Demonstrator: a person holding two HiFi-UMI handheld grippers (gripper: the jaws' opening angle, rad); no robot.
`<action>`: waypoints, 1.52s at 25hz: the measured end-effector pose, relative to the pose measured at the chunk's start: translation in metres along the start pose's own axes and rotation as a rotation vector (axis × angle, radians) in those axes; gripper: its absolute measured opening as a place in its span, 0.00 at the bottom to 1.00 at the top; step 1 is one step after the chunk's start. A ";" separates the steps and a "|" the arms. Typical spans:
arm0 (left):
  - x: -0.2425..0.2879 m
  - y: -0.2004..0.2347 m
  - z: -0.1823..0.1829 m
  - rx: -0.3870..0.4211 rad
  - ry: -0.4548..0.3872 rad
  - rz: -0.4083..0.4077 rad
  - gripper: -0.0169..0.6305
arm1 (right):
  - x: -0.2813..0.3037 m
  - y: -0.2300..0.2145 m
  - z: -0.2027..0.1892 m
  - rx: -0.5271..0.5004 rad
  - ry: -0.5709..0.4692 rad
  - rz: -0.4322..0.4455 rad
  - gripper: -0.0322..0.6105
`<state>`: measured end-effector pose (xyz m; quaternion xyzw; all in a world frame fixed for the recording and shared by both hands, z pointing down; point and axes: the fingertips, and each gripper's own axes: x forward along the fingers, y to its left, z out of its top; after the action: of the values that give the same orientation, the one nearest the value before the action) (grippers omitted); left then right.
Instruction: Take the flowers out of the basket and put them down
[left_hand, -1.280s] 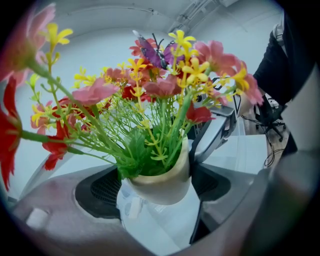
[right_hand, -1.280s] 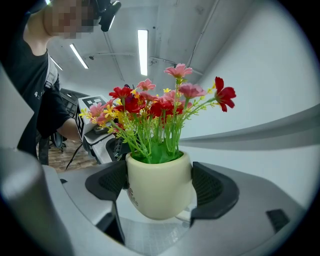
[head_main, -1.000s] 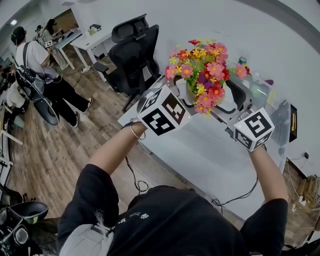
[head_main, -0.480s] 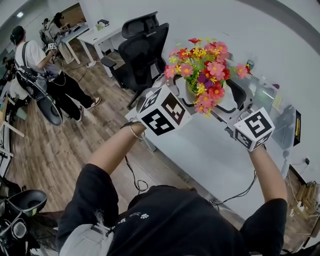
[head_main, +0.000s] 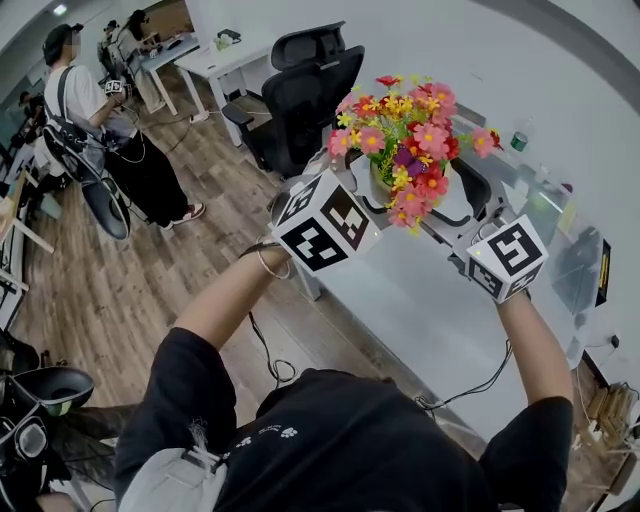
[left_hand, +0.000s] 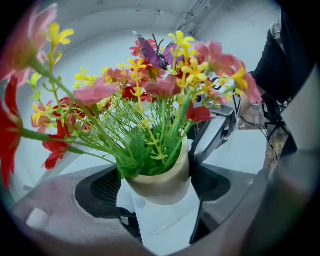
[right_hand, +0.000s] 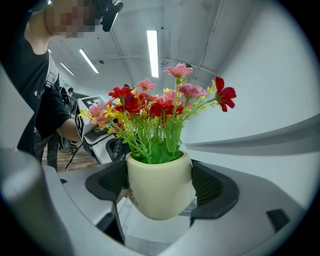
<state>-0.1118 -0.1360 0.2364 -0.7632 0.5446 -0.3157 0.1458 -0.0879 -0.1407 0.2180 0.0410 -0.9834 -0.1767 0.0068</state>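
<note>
Only the background shifted; left gripper (left_hand: 157, 186) and right gripper (right_hand: 159, 186) stay clamped on the cream pot of pink-red-yellow flowers (head_main: 408, 140), upper centre: lower it level.

Black T-shirt (head_main: 330, 440) and thin wrist bangle (head_main: 268, 265) worn; grey left gripper (left_hand: 155, 185) and right gripper (right_hand: 159, 187) carry black-marked white cubes (head_main: 323, 222).

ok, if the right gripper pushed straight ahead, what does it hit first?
The cream pot, already between the jaws of the right gripper. Past it, the left gripper sits roughly in line, though depth is hard to judge.
</note>
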 end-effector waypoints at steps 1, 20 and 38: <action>-0.004 0.002 -0.003 -0.002 0.003 0.006 0.71 | 0.004 0.003 0.002 -0.001 -0.003 0.006 0.68; -0.061 0.037 -0.060 -0.052 0.060 0.085 0.71 | 0.076 0.052 0.014 0.002 -0.028 0.115 0.69; -0.110 0.057 -0.100 -0.055 0.062 0.084 0.71 | 0.122 0.097 0.026 0.019 -0.054 0.123 0.69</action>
<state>-0.2404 -0.0435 0.2443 -0.7331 0.5891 -0.3176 0.1209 -0.2180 -0.0516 0.2269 -0.0243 -0.9855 -0.1675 -0.0090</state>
